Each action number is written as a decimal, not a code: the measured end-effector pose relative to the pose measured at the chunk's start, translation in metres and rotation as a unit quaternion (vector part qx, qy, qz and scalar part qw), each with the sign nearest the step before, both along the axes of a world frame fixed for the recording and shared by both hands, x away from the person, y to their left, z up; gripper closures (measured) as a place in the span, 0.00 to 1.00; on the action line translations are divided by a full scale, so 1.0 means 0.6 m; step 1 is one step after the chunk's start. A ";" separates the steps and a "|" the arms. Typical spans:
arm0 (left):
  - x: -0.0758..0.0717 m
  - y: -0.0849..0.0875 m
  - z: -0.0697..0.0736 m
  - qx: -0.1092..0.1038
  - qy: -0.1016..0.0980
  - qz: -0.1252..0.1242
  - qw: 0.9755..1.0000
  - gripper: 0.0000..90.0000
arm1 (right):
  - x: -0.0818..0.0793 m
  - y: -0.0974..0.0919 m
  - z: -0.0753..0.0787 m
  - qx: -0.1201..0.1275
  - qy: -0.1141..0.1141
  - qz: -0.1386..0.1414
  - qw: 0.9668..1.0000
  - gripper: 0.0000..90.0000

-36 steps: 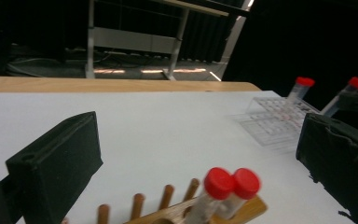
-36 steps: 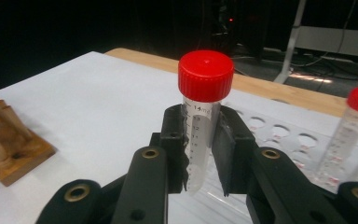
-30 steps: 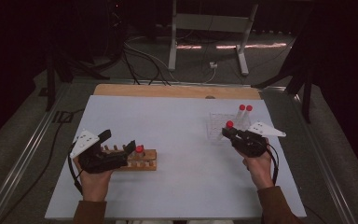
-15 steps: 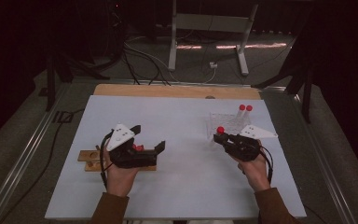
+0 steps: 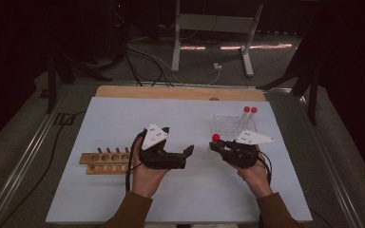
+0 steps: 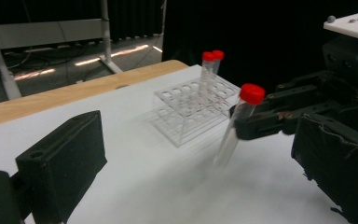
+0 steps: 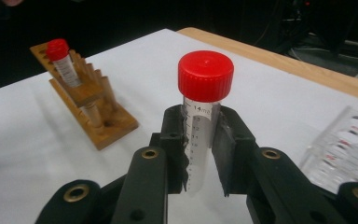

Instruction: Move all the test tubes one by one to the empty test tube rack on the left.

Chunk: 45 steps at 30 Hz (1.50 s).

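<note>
- The right gripper (image 5: 217, 145) is clamped on a red-capped tube (image 7: 203, 121), jaws pressed to the clear body just below the cap.
- In the high view that tube sits near the middle of the white table (image 5: 123, 114), its red cap just on the near-left side of the clear plastic rack (image 5: 228, 126).
- Two more capped tubes (image 5: 250, 114) stand upright in the far right corner of that clear rack.
- The left gripper (image 5: 188, 151) hangs over the table centre with its jaws spread wide and nothing between them.
- In the left gripper view the held tube tilts, cap up, between those spread jaws and the clear rack farther off.
- The wooden rack (image 5: 105, 162) lies at the left; in the right gripper view one capped tube (image 7: 61, 60) stands in its far end.
</note>
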State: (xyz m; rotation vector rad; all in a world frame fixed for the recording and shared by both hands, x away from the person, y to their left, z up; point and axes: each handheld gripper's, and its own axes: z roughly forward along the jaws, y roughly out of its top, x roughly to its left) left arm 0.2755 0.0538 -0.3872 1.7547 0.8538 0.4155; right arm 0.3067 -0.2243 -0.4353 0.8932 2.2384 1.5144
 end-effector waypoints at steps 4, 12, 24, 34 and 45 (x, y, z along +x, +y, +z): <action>0.006 -0.020 -0.003 0.008 0.005 0.000 1.000 0.08 | -0.004 0.010 -0.001 -0.006 0.003 0.012 1.000 0.82; 0.018 -0.054 -0.014 0.015 0.015 -0.014 1.000 0.26 | -0.013 0.033 -0.002 -0.015 0.005 0.035 0.999 0.82; 0.024 -0.082 -0.028 0.021 0.034 -0.060 0.997 0.71 | -0.019 0.047 -0.002 -0.015 0.006 0.053 0.998 0.82; 0.026 -0.079 -0.027 0.027 0.031 -0.053 0.998 0.79 | -0.015 0.042 -0.002 -0.004 0.010 0.059 0.998 0.61; 0.033 -0.050 -0.014 0.012 0.029 -0.037 0.999 0.79 | -0.002 0.015 -0.001 0.003 0.011 0.006 1.000 0.11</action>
